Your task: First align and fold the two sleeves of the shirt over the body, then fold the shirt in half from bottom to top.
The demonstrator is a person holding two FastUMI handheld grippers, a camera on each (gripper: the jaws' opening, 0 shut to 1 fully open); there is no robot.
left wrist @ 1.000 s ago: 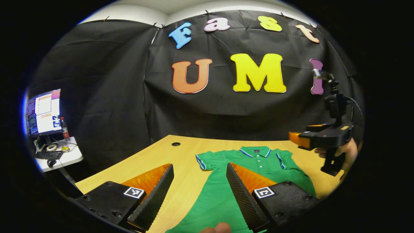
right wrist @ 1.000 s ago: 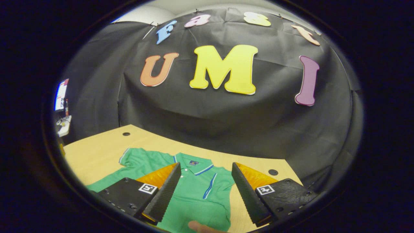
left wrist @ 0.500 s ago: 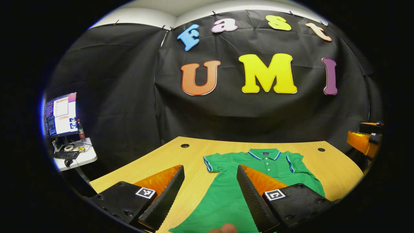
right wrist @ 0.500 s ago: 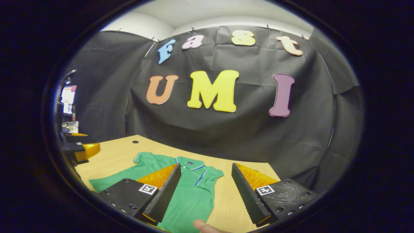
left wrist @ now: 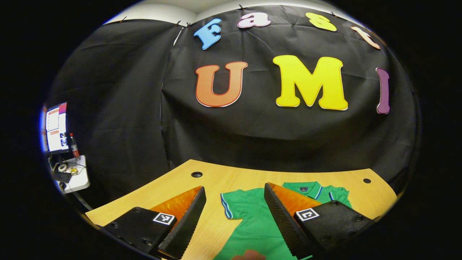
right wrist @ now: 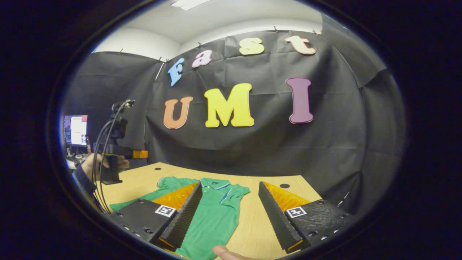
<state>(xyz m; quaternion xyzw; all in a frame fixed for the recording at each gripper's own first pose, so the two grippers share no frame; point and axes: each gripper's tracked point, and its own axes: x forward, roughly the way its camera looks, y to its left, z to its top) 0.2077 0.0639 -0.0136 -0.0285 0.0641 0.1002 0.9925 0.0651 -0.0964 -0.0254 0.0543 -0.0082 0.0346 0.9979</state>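
On the light wooden table (left wrist: pixel 231 177) lies a green short-sleeved polo shirt with blue and white stripes on its collar and sleeves (left wrist: pixel 252 224). It is flat, front side up, with both sleeves spread out to the sides and not folded.

From the left gripper view, the left gripper (left wrist: pixel 234 220) hangs above the table with its two fingers wide apart. It has nothing between them. One sleeve of the shirt shows in the gap between the fingers, and the collar peeks out past the finger on the right. A fingertip of the person's hand (left wrist: pixel 249 256) shows at the bottom edge. Far off to the left stands a small white desk (left wrist: pixel 77 180) with a lit computer screen (left wrist: pixel 56 126) and a bottle with a red cap (left wrist: pixel 74 146).

From the right gripper view, the right gripper (right wrist: pixel 230 215) is also wide apart and has nothing in it. The shirt (right wrist: pixel 213 216) lies under its left finger, and bare table shows between the fingers. Off to the left, a hand (right wrist: pixel 94 164) grips the handle of the other gripper above the table's edge, with black cables (right wrist: pixel 101 151) hanging from it.
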